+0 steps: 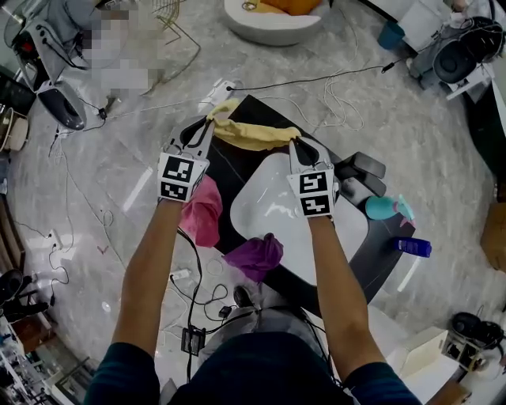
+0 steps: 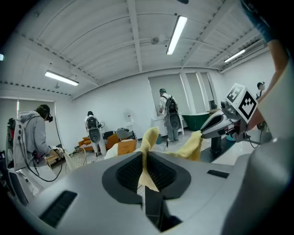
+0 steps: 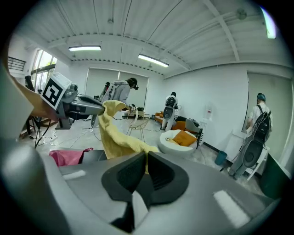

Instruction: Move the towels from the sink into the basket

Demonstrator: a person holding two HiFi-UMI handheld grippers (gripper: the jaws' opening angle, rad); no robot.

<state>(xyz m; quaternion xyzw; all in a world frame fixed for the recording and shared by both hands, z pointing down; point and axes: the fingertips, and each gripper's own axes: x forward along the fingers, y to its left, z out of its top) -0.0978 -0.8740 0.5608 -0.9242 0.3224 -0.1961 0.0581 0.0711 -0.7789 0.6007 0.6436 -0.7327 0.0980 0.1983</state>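
Observation:
A yellow towel (image 1: 253,134) hangs stretched between both grippers above the far end of the white sink (image 1: 269,207). My left gripper (image 1: 209,120) is shut on the towel's left corner (image 2: 148,147), and my right gripper (image 1: 294,140) is shut on its right corner (image 3: 120,137). A pink towel (image 1: 203,210) is draped over the counter's left edge, also visible in the right gripper view (image 3: 68,156). A purple towel (image 1: 256,256) lies over the sink's near rim. No basket shows in any view.
A teal spray bottle (image 1: 387,208) and a blue bottle (image 1: 413,247) lie on the dark counter (image 1: 379,245) to the right. Cables trail across the marble floor (image 1: 103,206). A white round tub (image 1: 273,24) stands at the back. Several people stand in the room.

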